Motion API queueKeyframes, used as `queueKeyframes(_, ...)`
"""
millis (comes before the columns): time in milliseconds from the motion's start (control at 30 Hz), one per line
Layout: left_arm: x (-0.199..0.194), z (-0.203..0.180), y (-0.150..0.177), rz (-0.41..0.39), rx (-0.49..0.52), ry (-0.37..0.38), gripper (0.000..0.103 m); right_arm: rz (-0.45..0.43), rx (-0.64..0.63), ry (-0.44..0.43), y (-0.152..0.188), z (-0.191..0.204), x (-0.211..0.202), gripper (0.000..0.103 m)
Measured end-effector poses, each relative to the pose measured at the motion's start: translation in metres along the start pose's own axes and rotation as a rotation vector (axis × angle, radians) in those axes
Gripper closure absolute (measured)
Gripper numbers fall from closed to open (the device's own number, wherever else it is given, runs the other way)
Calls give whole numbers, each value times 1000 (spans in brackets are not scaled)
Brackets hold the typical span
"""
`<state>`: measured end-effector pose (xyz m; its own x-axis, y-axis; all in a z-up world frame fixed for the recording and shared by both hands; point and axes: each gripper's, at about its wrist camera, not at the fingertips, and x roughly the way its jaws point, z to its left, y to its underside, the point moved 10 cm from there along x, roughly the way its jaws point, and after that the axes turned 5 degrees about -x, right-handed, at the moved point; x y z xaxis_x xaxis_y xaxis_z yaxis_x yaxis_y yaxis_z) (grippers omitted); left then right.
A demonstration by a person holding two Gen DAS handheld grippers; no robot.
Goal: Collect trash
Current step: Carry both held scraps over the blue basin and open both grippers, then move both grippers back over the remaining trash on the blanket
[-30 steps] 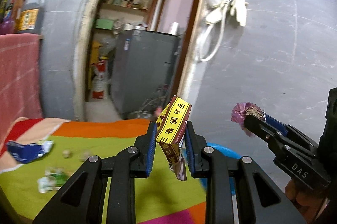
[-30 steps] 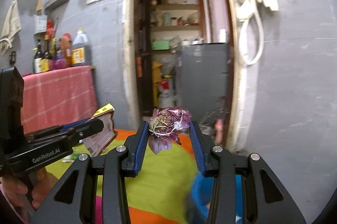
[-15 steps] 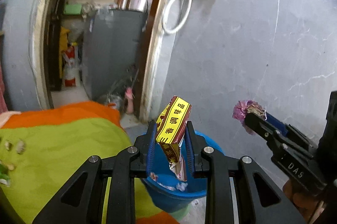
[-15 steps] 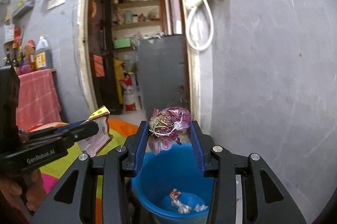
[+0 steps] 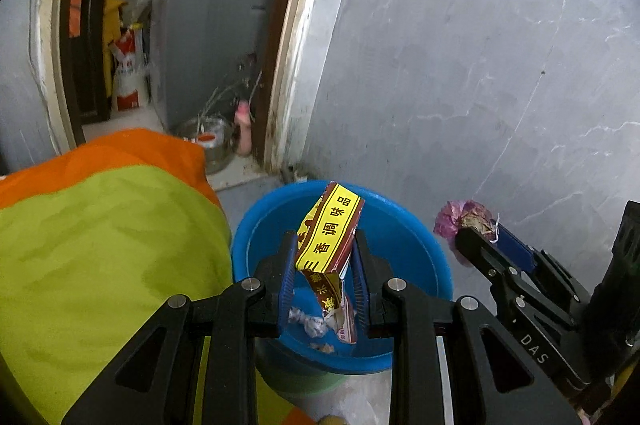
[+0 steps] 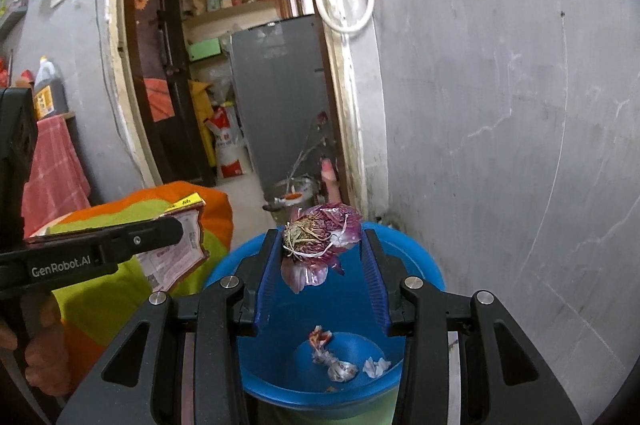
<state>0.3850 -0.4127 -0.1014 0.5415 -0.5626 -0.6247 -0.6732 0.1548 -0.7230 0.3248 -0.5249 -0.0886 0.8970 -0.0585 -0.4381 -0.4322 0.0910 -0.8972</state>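
Because we mean to drop both pieces, we hold them over the blue bucket (image 6: 424, 265) beside the surface's green-orange cloth (image 5: 100, 245). Crumpled wrappers (image 6: 336, 365) lie inside. Our left tool (image 5: 324, 265) clamps the torn seasoning packet (image 5: 330, 229); our right tool (image 6: 320, 257) pinches the onion scrap (image 6: 320, 229).

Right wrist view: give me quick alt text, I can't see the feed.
The right gripper holds a purple onion scrap over an open blue bucket with a few crumpled wrappers at the bottom. At left, the left gripper holds a torn seasoning packet beside the bucket.
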Motion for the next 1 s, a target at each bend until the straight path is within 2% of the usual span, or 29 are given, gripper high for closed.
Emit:
queueKeyframes(200,11,2,7,52,-10,-8,80,50,22,0,10,-6,17,61)
queueKeyframes(267,12,3,9,56,-14,-8,70,60,29,-3,12,-7,20,61)
queueKeyframes(500,2,6,5,12,-36,-6,61,53,29,-2,5,-8,19,59)
queueKeyframes(700,-25,11,-7,-78,-42,-12,46,5,19,9,-11,-7,1,52)
queueKeyframes(800,-47,18,-15,-139,-48,-17,25,-25,10,13,-24,-3,-12,50)
queueKeyframes(867,-68,24,-23,-211,-60,-32,6,-49,4,13,-34,2,-21,42)
queueKeyframes(933,-92,33,-30,-294,-70,-53,2,-76,-2,8,-44,8,-31,35)
queueKeyframes(1000,-111,40,-35,-341,-68,-66,2,-98,-10,3,-52,16,-40,29)
